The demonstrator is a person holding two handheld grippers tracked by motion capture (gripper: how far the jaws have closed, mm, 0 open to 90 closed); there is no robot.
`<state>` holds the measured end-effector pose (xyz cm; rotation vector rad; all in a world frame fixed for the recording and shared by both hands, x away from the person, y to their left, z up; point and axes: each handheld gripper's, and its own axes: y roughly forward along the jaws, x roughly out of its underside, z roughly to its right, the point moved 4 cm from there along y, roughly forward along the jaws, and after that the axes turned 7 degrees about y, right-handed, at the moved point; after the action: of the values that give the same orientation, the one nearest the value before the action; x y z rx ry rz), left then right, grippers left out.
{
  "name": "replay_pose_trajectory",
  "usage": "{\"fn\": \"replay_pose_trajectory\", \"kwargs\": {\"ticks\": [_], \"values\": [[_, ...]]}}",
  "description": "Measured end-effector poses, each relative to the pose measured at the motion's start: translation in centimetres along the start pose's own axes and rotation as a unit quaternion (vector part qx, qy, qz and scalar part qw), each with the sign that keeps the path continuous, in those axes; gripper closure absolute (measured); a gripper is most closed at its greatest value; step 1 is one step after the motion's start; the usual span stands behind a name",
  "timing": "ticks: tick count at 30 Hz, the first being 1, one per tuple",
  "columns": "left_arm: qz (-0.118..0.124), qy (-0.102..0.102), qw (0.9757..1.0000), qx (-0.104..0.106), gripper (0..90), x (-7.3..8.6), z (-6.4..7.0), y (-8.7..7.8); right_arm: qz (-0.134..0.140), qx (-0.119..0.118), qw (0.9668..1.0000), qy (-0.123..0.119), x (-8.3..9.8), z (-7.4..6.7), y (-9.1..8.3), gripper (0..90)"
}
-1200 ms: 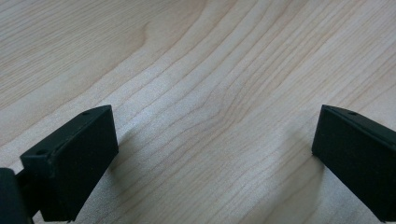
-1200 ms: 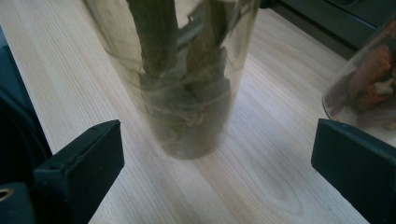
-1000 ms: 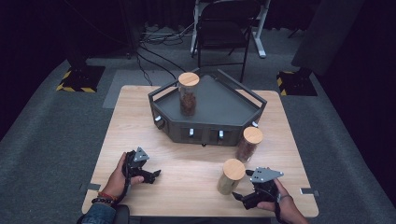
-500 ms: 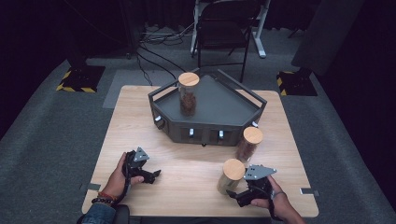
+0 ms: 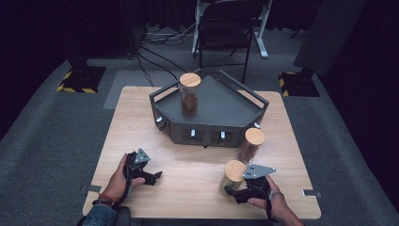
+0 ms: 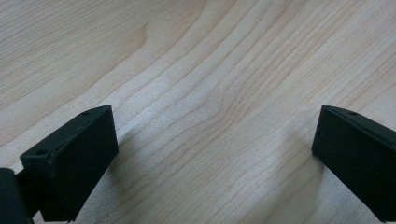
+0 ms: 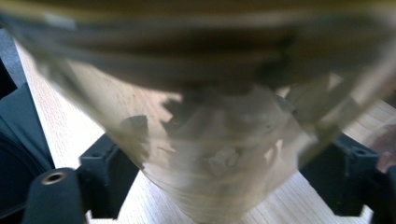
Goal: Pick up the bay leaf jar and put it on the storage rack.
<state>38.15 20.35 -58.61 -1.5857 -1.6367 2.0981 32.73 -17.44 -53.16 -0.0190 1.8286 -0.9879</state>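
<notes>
High view: jar (image 5: 232, 177) upright, long axis vertical.

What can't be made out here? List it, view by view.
- Right gripper view: contents of the nearest jar are blurred, too close to the lens; its lid is cut off by the top edge.
- High view: right gripper tips hidden behind that jar.
- High view: contents of the jar on the tray are too small to identify.
- Left gripper view: left gripper over bare table.
</notes>
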Motion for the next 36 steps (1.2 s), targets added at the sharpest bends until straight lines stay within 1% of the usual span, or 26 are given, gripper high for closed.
{"fn": "replay_pose_trajectory", "kwargs": {"ticks": [2,9,15,22,29,34,36], "values": [[0.000,0.000,1.0000,0.000,0.0,0.0,0.0,0.0,0.003,0.001,1.0000,-0.004,0.0,-0.1,0.1,22.9],[0.000,0.000,1.0000,0.000,0.0,0.0,0.0,0.0,0.003,0.005,0.9999,-0.013,-0.2,-0.2,0.1,23.9],[0.000,0.000,1.0000,-0.001,0.0,0.0,0.0,0.0,0.003,0.015,0.9997,-0.019,-0.3,-0.4,0.0,24.5],[0.000,-0.001,1.0000,-0.001,0.0,0.0,0.0,0.0,0.003,0.019,0.9998,-0.009,-0.5,-0.4,-0.2,24.6],[0.000,-0.001,1.0000,0.000,0.0,0.0,0.0,0.0,0.011,0.030,0.9995,-0.006,-1.7,-0.5,-1.2,24.6],[0.000,-0.001,1.0000,0.000,0.0,0.0,0.0,0.0,0.017,0.039,0.9991,-0.009,-3.2,-0.7,-1.7,24.7],[0.001,-0.001,1.0000,0.000,0.0,0.0,0.0,0.0,0.020,0.041,0.9989,-0.006,-3.9,-0.8,-2.0,24.7]]}}
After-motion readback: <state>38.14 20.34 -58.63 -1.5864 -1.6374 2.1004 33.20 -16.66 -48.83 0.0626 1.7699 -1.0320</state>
